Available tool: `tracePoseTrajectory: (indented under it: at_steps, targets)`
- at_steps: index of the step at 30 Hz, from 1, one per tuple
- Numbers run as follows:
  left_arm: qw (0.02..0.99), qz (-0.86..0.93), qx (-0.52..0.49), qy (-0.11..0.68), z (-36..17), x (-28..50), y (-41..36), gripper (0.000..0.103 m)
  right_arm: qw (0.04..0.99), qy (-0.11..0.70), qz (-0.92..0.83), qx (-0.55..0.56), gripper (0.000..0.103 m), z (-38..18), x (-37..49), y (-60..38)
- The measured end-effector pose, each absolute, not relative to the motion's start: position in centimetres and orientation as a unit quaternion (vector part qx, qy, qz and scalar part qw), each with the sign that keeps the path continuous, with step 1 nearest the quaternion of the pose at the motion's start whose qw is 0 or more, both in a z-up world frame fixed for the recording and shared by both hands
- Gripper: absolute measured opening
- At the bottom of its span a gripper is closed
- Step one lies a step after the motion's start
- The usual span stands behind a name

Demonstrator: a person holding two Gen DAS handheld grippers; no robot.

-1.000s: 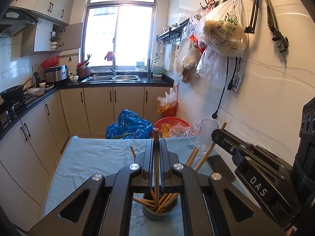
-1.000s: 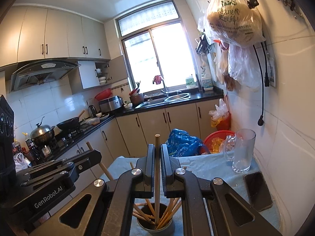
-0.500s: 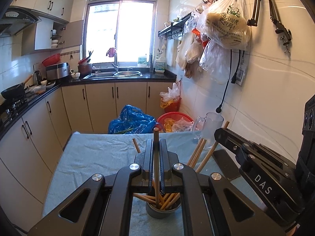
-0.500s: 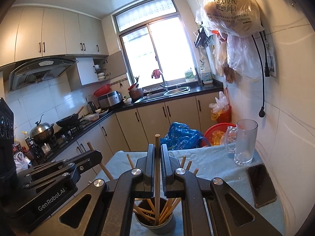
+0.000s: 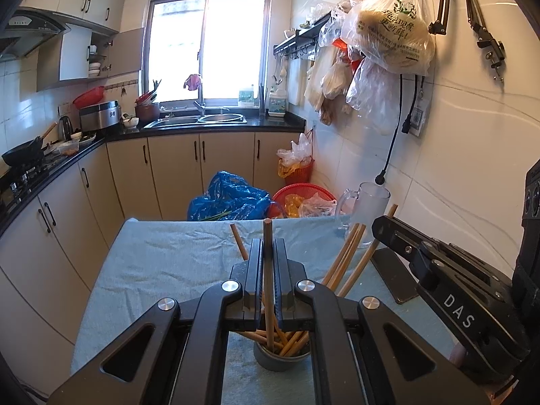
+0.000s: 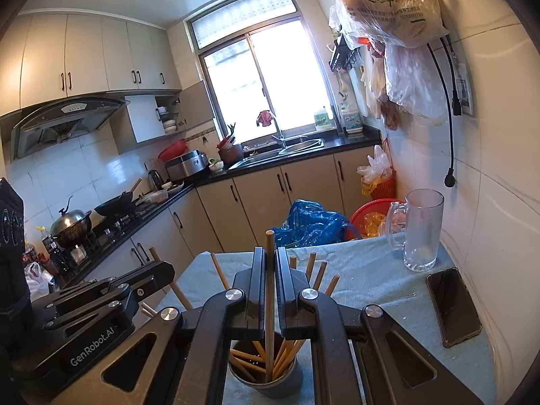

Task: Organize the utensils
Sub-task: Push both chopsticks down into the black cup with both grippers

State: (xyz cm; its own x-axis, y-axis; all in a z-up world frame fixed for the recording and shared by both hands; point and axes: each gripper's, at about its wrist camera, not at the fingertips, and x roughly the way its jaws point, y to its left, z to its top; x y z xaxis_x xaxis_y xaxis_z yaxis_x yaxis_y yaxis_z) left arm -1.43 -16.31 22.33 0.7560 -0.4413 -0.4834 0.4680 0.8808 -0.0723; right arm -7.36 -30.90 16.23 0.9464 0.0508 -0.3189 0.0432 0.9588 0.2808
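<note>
A grey metal cup point(image 5: 281, 359) point(image 6: 266, 376) full of several wooden chopsticks stands on the blue-cloth table point(image 5: 162, 263). My left gripper point(image 5: 267, 246) is shut on one upright chopstick point(image 5: 268, 287) whose lower end is inside the cup. My right gripper point(image 6: 269, 254) is shut on another upright chopstick point(image 6: 269, 290), its lower end also in the cup. Each gripper shows in the other's view, the right one point(image 5: 449, 290) at right and the left one point(image 6: 94, 310) at left.
A glass mug point(image 6: 420, 233) stands at the table's far right by the wall. A black phone point(image 6: 454, 307) lies near it. Beyond the table are a blue bag point(image 5: 233, 200), red baskets point(image 5: 303, 195) and kitchen cabinets. The tiled wall is close on the right.
Both grippers have risen slightly with their chopsticks, so the cup and table show more fully. The grips are unchanged.
</note>
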Motion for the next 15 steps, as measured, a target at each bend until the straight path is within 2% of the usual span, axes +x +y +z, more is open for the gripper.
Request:
tracePoseTrajectory:
  at_steps: [15]
  targets:
    - [0.932,-0.240,0.026,0.269,20.8,-0.9,-16.1,0.005,0.973,0.185,0.002,0.139,0.007,14.7,-6.3,-31.1]
